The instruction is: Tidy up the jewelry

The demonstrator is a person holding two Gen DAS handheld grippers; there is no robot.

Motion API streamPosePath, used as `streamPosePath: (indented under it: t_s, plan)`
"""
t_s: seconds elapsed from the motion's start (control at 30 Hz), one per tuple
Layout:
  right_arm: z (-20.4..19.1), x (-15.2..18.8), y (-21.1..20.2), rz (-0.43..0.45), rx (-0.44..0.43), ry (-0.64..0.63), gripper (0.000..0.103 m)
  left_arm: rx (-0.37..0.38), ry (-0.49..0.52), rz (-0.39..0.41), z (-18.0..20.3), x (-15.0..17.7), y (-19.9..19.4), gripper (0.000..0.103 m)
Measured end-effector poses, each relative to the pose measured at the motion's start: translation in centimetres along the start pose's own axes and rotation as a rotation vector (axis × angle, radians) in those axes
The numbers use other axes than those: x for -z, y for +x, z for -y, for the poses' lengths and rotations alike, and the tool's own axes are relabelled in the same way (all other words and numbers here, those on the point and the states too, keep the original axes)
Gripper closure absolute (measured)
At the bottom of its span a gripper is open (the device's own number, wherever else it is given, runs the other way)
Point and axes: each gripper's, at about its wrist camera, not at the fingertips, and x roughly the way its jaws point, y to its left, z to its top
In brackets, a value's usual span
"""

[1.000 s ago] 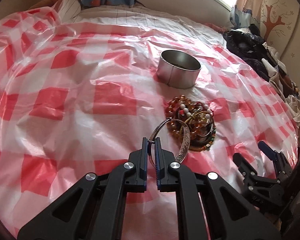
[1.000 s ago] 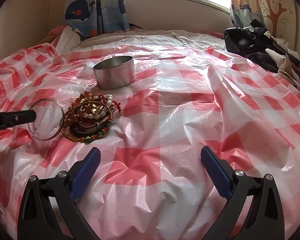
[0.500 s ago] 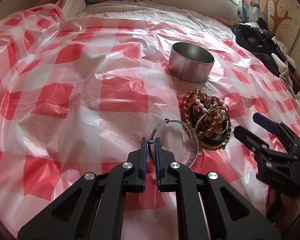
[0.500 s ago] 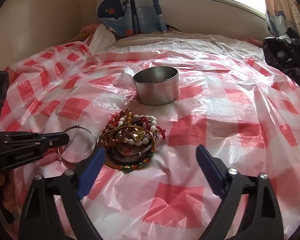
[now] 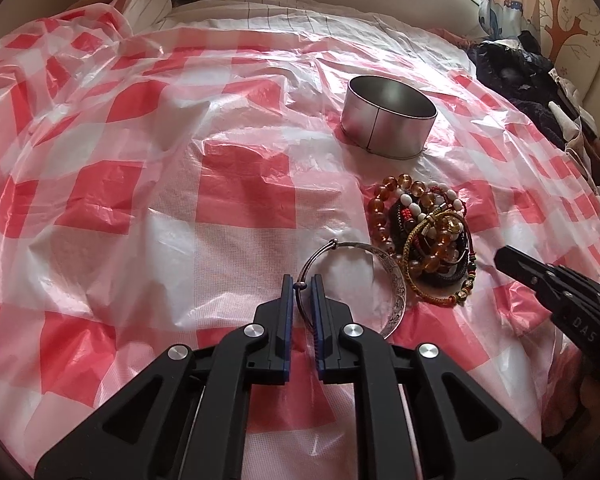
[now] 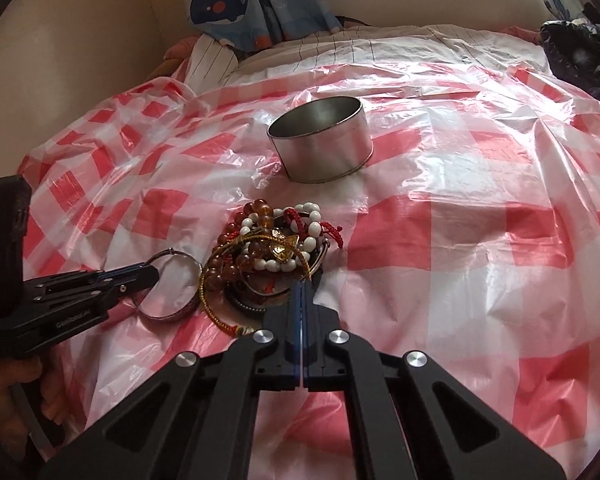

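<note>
The bed (image 5: 228, 200) is viewed obliquely downward, close, from both wrists. The bracelet pile (image 5: 424, 236) and tin (image 6: 320, 148) are shared, seen from opposite sides.

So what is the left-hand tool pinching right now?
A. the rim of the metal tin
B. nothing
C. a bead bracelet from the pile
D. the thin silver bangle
D: the left gripper is closed on the wire part of the silver bangle, which lies beside the bead pile, not in the tin.
</note>
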Motion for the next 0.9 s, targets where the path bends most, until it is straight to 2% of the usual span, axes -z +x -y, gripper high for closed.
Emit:
streamPosePath:
  t_s: [0.2,0.33,0.4,0.43,0.47,0.5,0.53,0.57,0.6,0.67,0.7,0.73,0.8,0.9]
  plan:
    - [0.1,1.5,-3.4,0.053,-0.036,0.028,0.103,0.004,-0.006,-0.001,0.0,0.0,0.0,0.094]
    - [0.0,0.6,-2.4,0.014,-0.017,0.017,0.101,0.005,-0.005,0.001,-0.1,0.1,0.0,0.092]
    - [0.2,-0.2,-1.3,0.005,-0.020,0.035,0.061,0.003,0.002,0.000,0.0,0.2,0.2,0.091]
    - [0.2,-0.4,-1.0,0.023,-0.005,0.032,0.036,0.003,0.002,0.000,-0.1,0.2,0.2,0.091]
    - [0.1,-0.5,-0.6,0.028,0.005,0.021,0.035,0.004,0.000,-0.002,-0.1,0.2,0.2,0.091]
    - [0.0,-0.7,-0.1,0.017,0.004,0.013,0.035,0.004,0.000,-0.003,-0.1,0.2,0.3,0.091]
    - [0.0,-0.9,0.4,0.011,0.004,0.009,0.040,0.003,0.001,-0.003,-0.1,0.2,0.3,0.090]
    - [0.0,-1.0,0.9,0.002,0.009,0.004,0.051,0.001,0.004,-0.003,-0.1,0.2,0.3,0.090]
    - [0.1,-1.0,1.5,-0.014,0.012,0.003,0.056,-0.001,0.007,-0.003,0.0,0.2,0.3,0.090]
    - [0.7,-1.0,2.6,-0.054,-0.011,0.023,0.088,-0.004,0.011,-0.003,0.1,0.2,0.4,0.089]
    - [0.6,-1.0,2.6,-0.051,-0.015,0.023,0.091,-0.006,0.013,-0.003,0.2,0.2,0.4,0.089]
    - [0.4,-1.0,2.3,-0.042,-0.008,0.011,0.098,-0.007,0.016,-0.002,0.2,0.2,0.4,0.089]
    - [0.0,-0.7,1.3,-0.024,0.007,-0.011,0.098,-0.003,0.019,0.000,0.2,0.2,0.3,0.090]
    - [0.0,0.0,-0.9,0.015,-0.020,0.012,0.099,0.016,0.019,-0.001,0.2,0.3,0.0,0.094]
